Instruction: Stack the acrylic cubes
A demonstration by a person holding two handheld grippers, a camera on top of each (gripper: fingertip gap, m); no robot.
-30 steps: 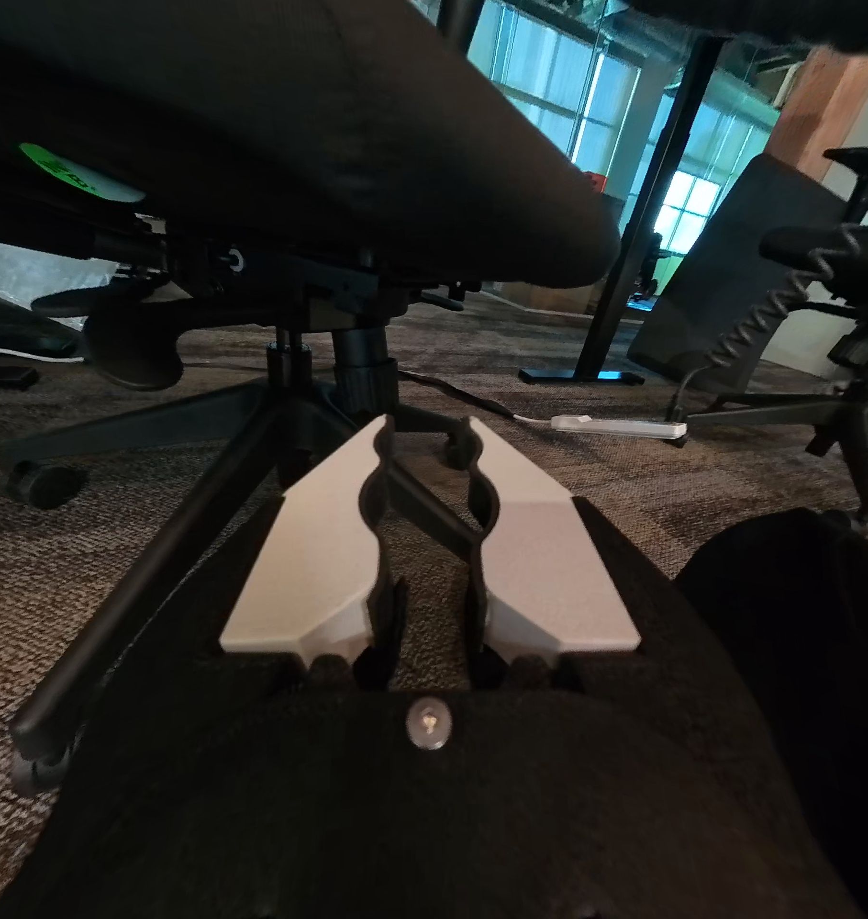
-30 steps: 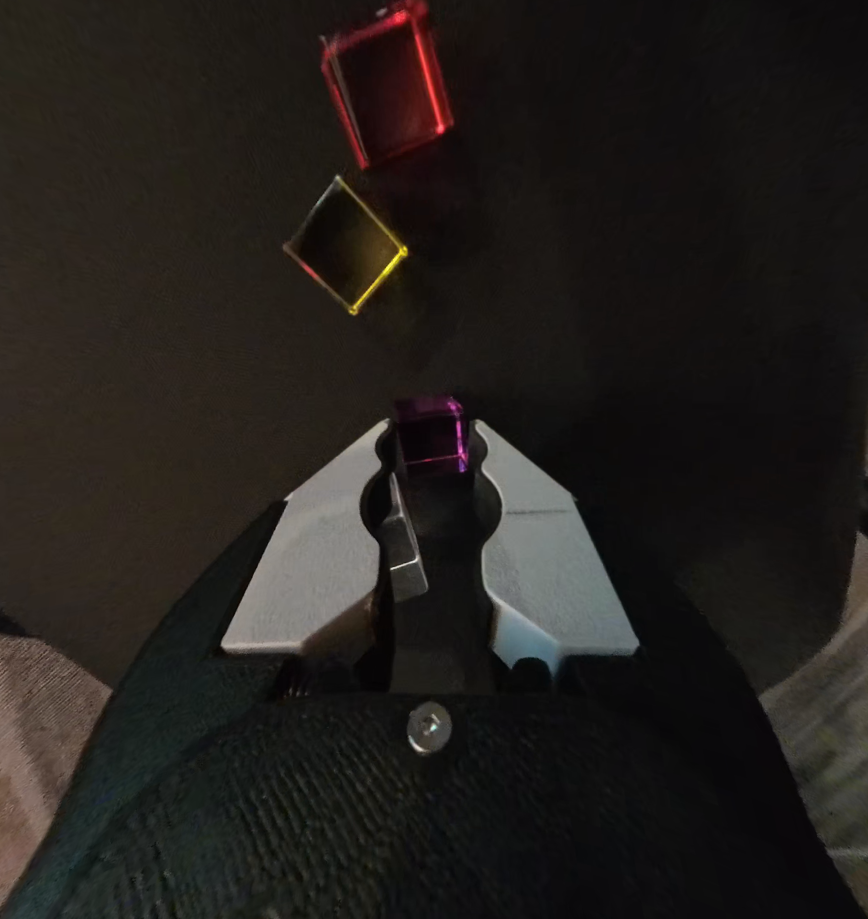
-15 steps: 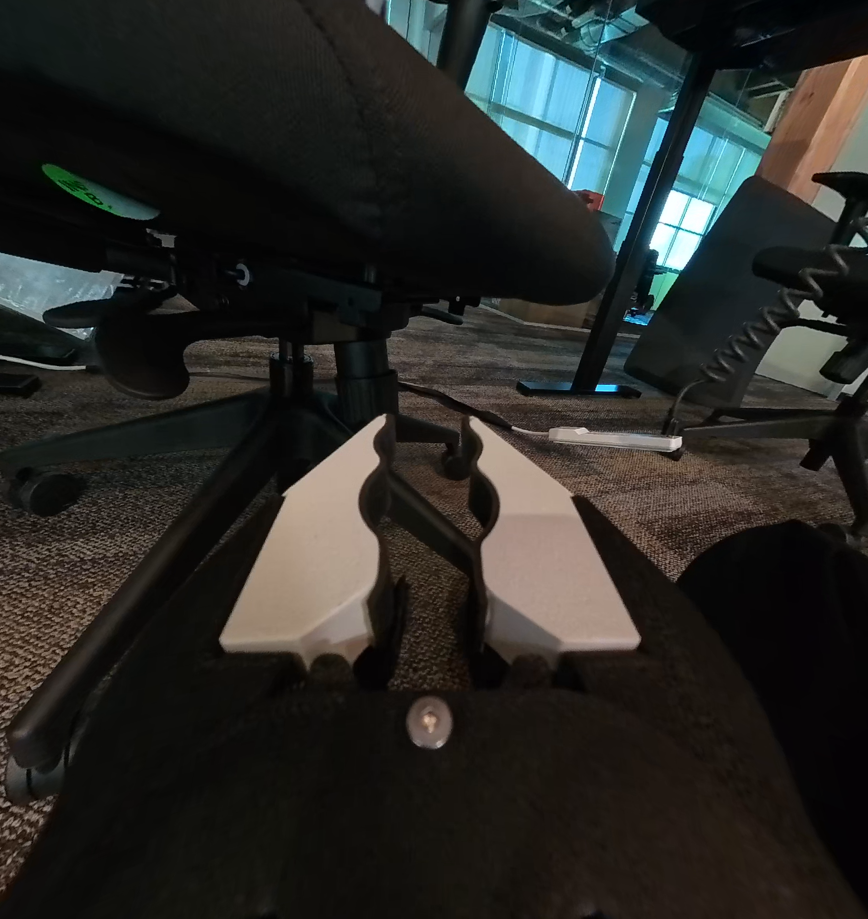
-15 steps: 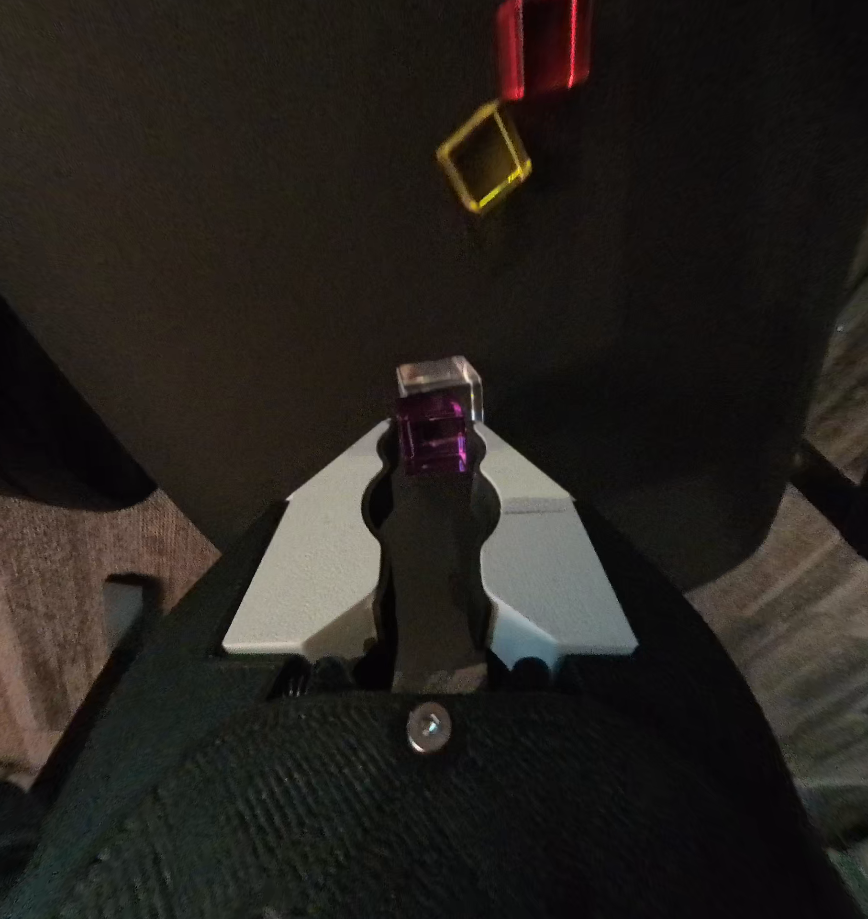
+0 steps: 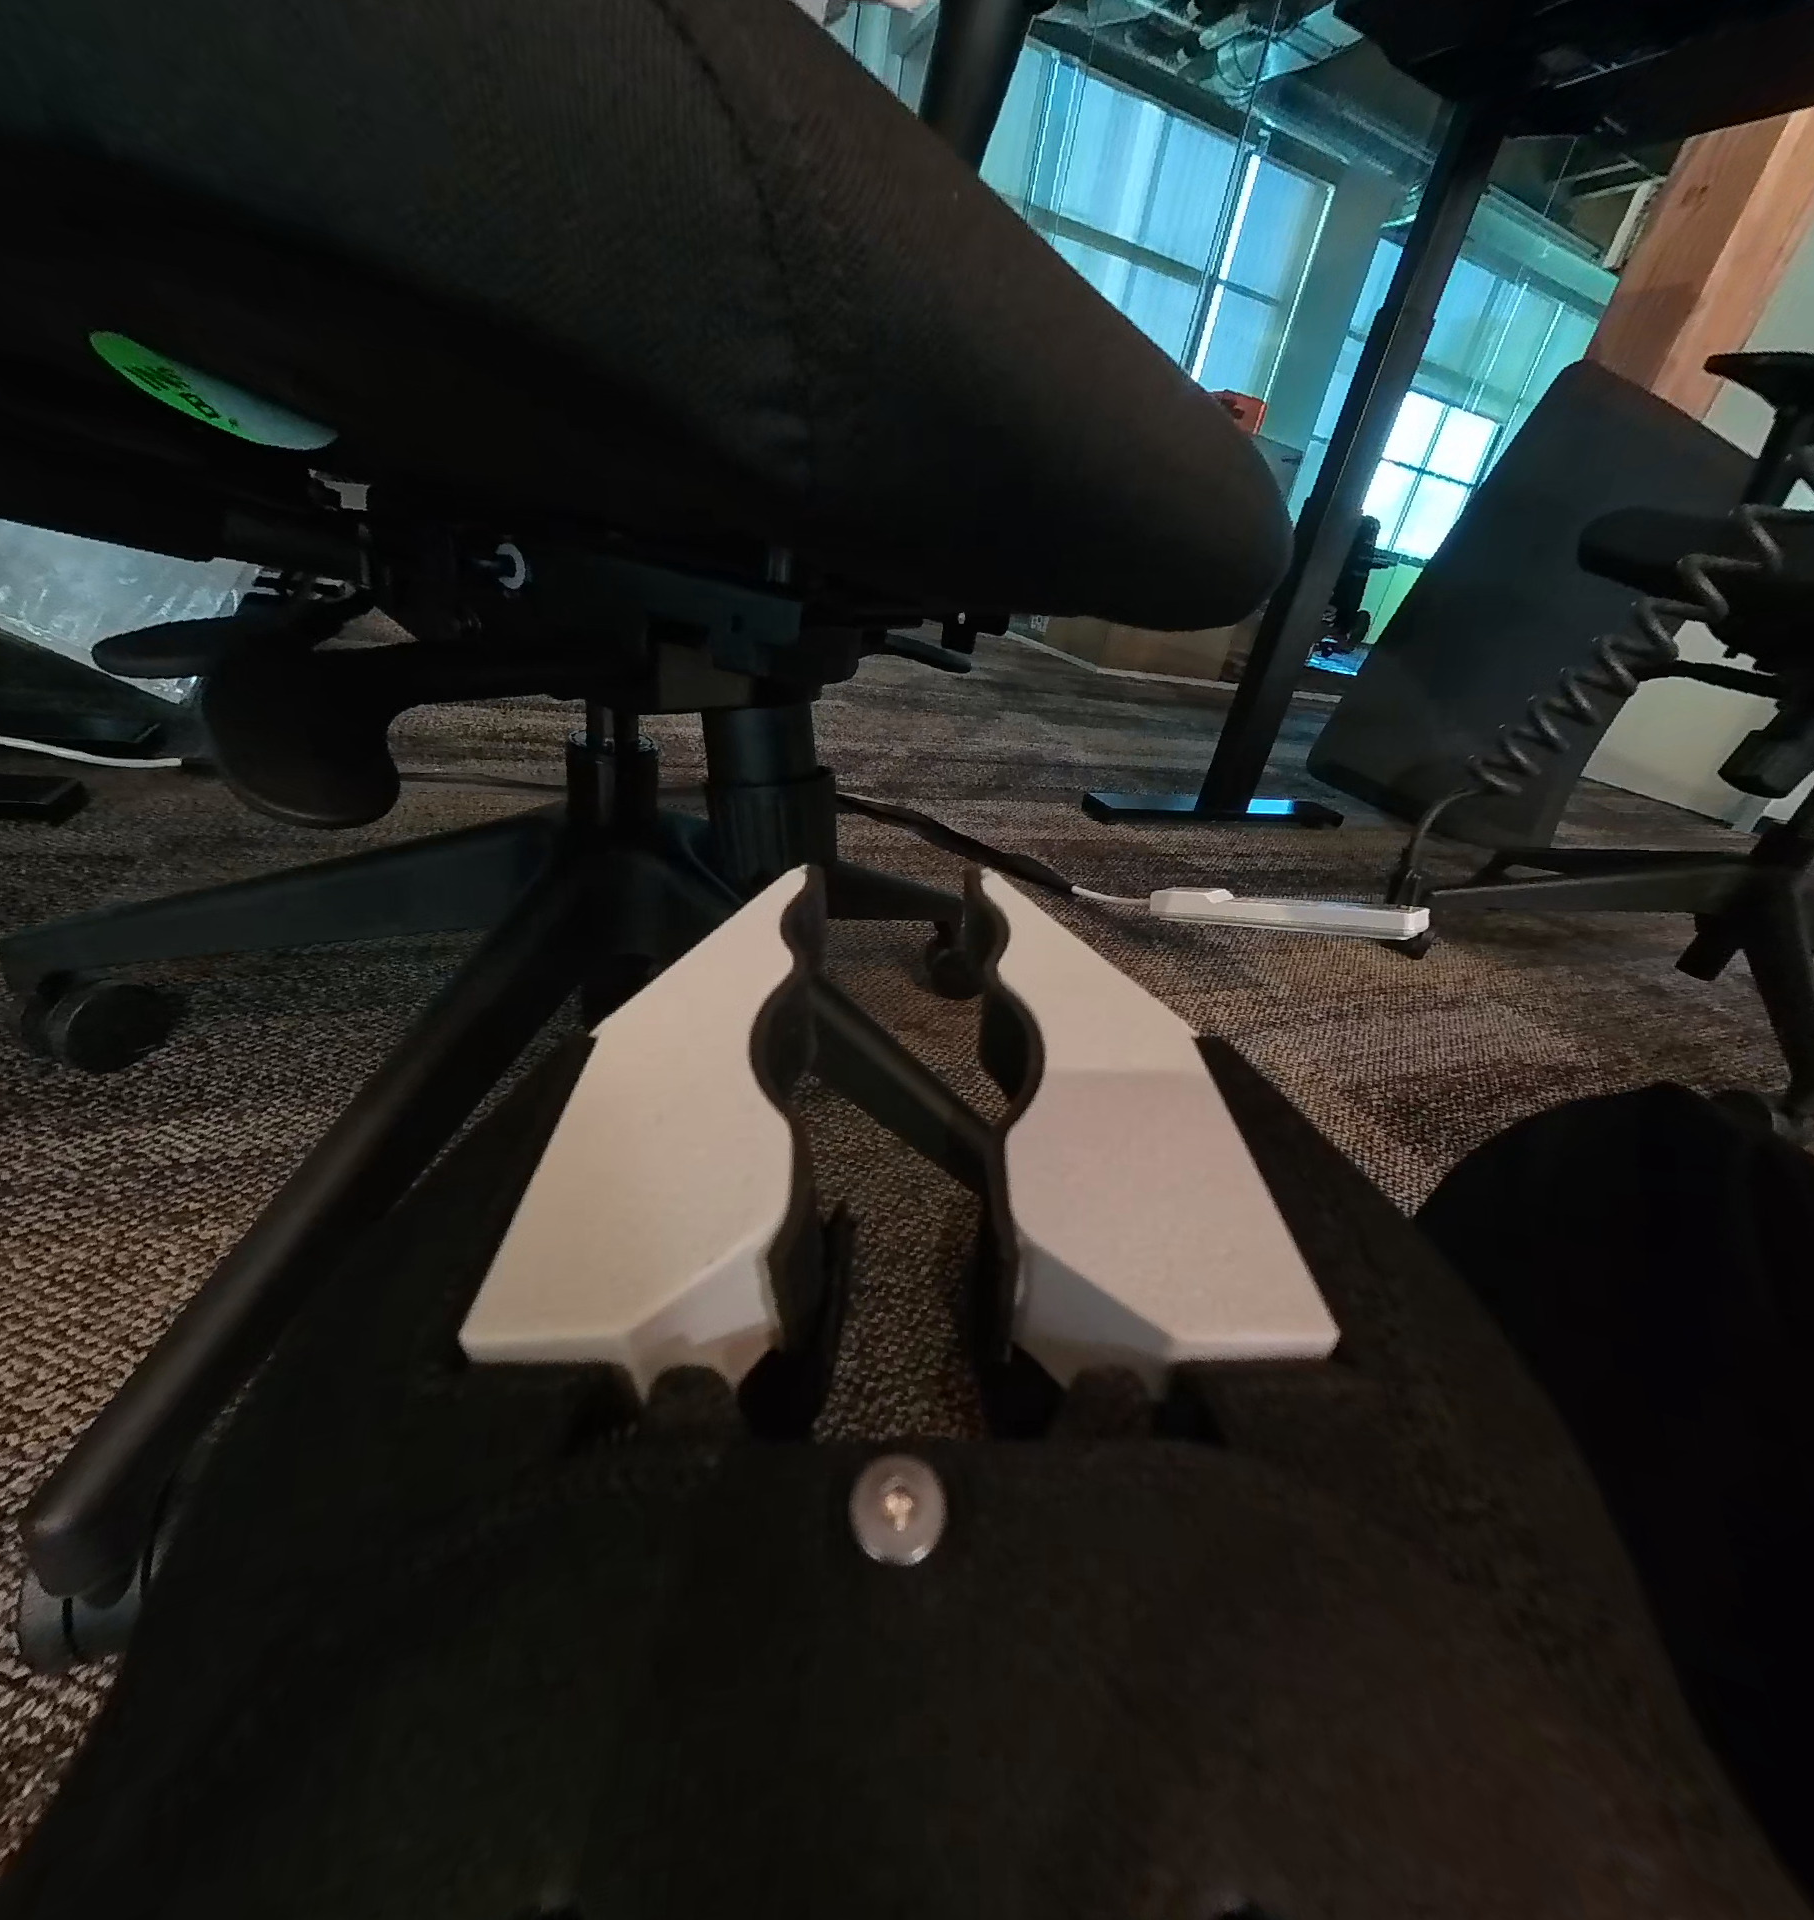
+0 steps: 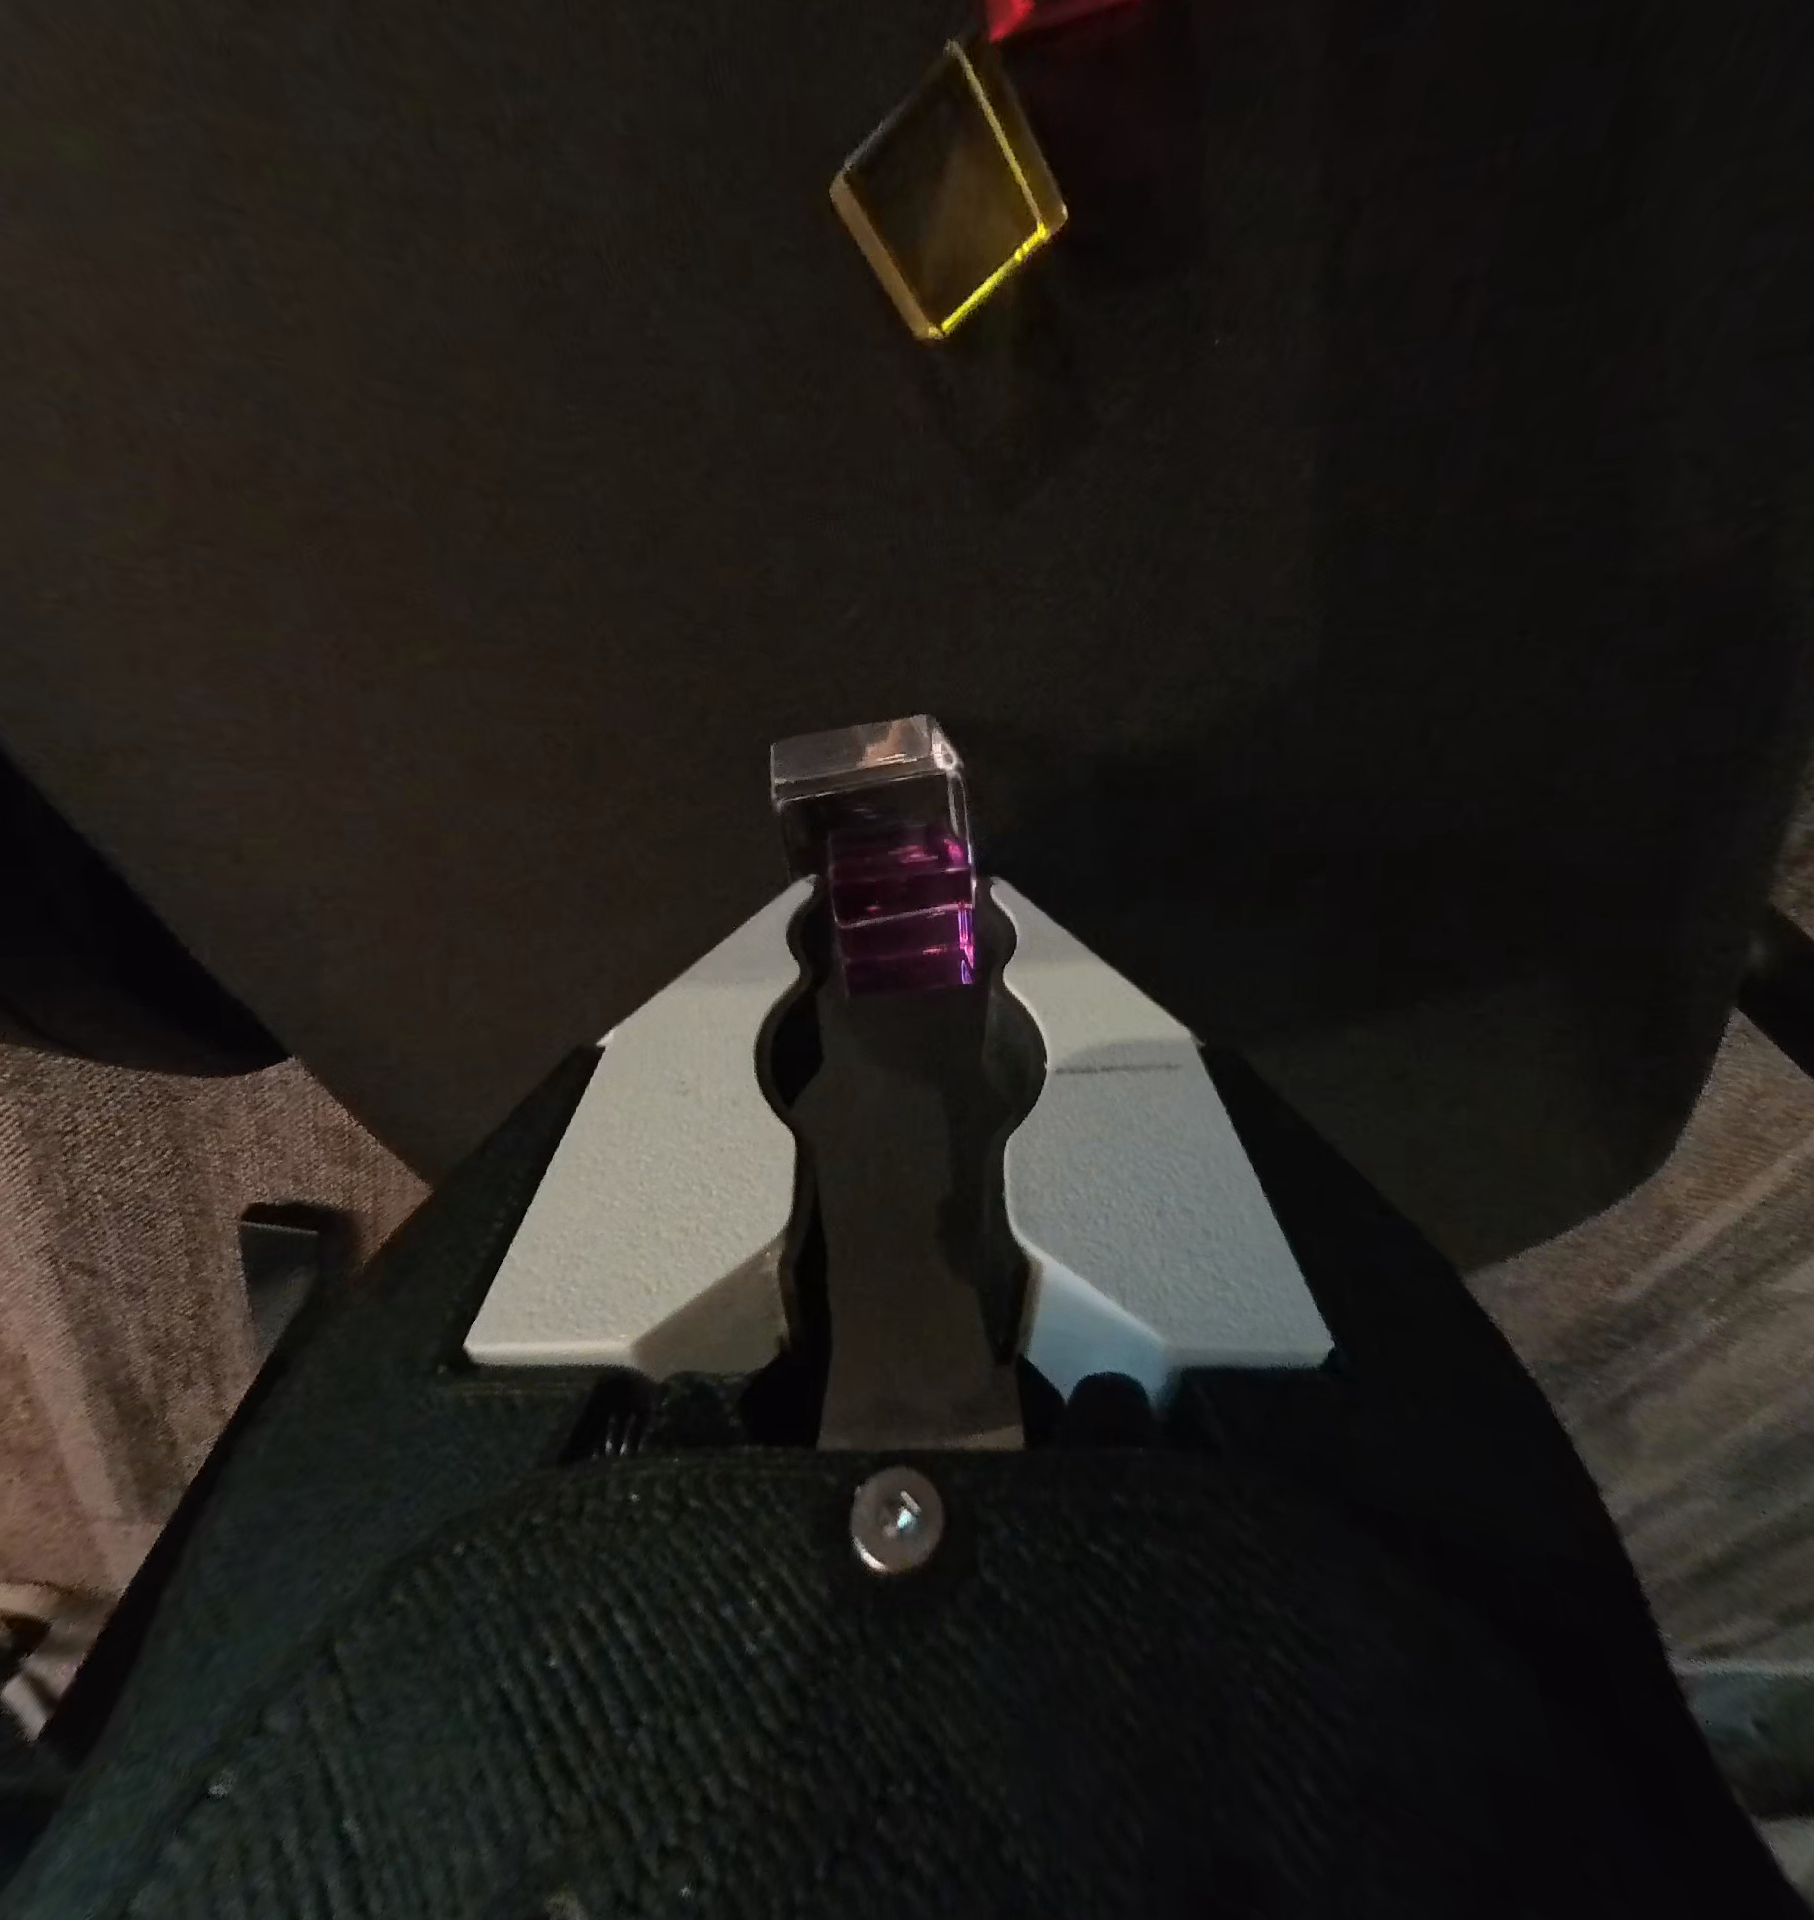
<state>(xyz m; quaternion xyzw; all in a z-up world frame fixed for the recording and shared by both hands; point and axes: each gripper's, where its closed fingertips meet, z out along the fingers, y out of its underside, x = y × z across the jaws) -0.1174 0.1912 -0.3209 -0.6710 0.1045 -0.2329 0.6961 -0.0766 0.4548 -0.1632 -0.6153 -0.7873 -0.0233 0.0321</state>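
On brown carpet (image 5: pixel 1298 1039) — black office chair (image 5: pixel 570 312), glass walls (image 5: pixel 1142 208) behind.

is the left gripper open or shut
Open: the left gripper holds nothing; carpet and a chair leg show between its fingers.

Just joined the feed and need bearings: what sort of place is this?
Most likely an office, seen from floor level: a black fabric swivel chair on castors, speckled brown carpet, a black desk leg, and large windows behind.
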